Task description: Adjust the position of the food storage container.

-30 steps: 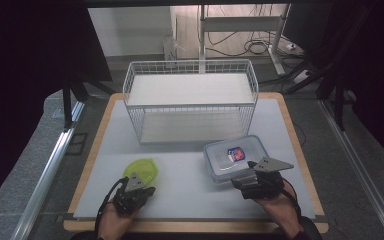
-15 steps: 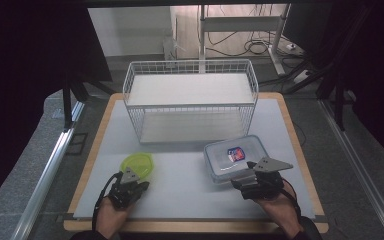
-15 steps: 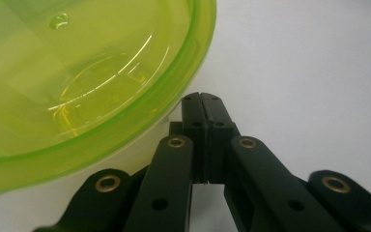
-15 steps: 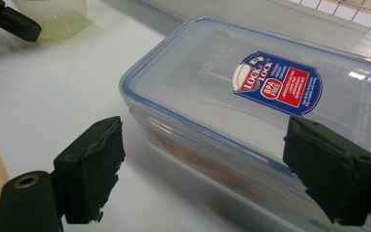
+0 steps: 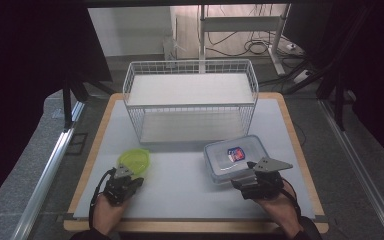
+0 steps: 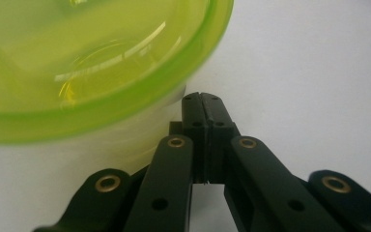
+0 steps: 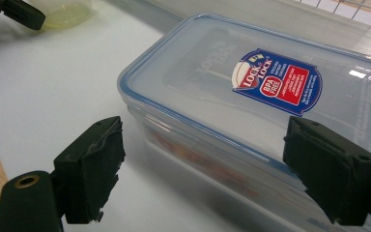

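A: How did the left gripper (image 6: 204, 104) stand?

B: Its fingers (image 6: 215, 121) were pressed together on nothing, tips just beside the green bowl (image 5: 133, 160) at the desk's (image 5: 180, 185) front left.

A: And the right gripper (image 7: 203, 169)?

B: Spread wide, one finger either side of the clear lidded box's (image 7: 251, 111) near corner. That box sat front right, before the wire basket (image 5: 190, 100).
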A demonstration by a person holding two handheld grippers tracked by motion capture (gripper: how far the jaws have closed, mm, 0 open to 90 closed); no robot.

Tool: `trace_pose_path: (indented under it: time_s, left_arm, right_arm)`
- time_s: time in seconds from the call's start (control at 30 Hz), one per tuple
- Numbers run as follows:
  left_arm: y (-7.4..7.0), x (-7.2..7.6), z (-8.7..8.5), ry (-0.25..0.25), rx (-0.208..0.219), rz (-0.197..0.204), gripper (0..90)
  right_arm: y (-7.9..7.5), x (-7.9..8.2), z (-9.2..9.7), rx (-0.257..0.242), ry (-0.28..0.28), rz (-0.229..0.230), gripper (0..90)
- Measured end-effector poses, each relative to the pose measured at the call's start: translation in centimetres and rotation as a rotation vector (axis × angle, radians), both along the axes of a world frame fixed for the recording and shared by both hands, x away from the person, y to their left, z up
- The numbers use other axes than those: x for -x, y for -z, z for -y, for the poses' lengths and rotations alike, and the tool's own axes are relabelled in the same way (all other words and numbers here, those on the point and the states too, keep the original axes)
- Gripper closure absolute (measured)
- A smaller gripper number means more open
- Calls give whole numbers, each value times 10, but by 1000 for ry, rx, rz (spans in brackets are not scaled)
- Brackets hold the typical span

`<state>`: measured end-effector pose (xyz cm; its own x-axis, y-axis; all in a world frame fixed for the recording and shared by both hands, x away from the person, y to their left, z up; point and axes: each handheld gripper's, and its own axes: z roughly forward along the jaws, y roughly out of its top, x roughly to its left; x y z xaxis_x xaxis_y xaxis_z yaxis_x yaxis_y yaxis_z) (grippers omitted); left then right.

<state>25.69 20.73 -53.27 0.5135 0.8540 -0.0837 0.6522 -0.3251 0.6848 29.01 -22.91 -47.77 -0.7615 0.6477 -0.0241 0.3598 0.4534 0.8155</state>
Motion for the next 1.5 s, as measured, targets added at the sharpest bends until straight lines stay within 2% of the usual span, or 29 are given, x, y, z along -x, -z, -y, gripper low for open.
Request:
trace_pose_path:
  time_s: [0.2, 0.37, 0.43, 0.57, 0.73, 0.77, 0.8, 0.9, 0.93, 0.97, 1.03, 1.13, 1.23, 1.3, 1.37, 1.4, 1.5]
  left_arm:
    - [-4, 7, 3, 25, 0, 8, 873]
    - [-8, 15, 12, 81, -1, 29, 822]
    - [-10, 18, 19, 105, -2, 47, 779]
    - [-12, 21, 31, 158, -33, 87, 694]
    - [-12, 19, 40, 184, -49, 122, 534]
    - [-12, 19, 41, 180, -47, 137, 493]
    - [-13, 17, 43, 179, -33, 156, 406]
    - [-13, 15, 46, 179, -12, 172, 346]
    - [-13, 12, 48, 185, -2, 182, 318]
    - [-13, 12, 48, 185, -2, 182, 304]
    - [-14, 9, 52, 189, 6, 183, 297]
    - [-15, 4, 60, 194, 21, 162, 293]
    - [-17, 0, 69, 209, 15, 158, 287]
    - [-18, -4, 74, 217, 19, 154, 291]
    - [-18, -8, 80, 224, 29, 153, 303]
    - [-19, -10, 82, 230, 32, 152, 342]
    - [-21, -19, 90, 246, 47, 147, 378]
  right_arm:
    - [0, -1, 2, -11, 7, -5, 154]
    - [-2, -2, 6, -29, 33, -17, 210]
    - [-3, -3, 9, -25, 48, -17, 257]
    - [-5, -6, 14, 10, 75, -12, 381]
    - [-12, -12, 23, 21, 113, 20, 526]
    - [-13, -14, 25, 24, 125, 33, 562]
    - [-16, -17, 30, 31, 142, 48, 624]
    - [-18, -22, 35, 40, 158, 61, 700]
    - [-19, -30, 42, 50, 181, 69, 767]
    - [-19, -30, 42, 50, 181, 69, 767]
    - [-19, -37, 51, 47, 202, 66, 813]
    - [-17, -50, 65, 41, 242, 54, 873]
    - [-15, -55, 70, 45, 259, 48, 877]
    - [-9, -63, 76, 64, 285, 23, 876]
    - [-7, -66, 77, 67, 288, 7, 876]
    - [-3, -72, 79, 61, 283, -25, 878]
    - [1, -76, 79, 72, 277, -39, 889]
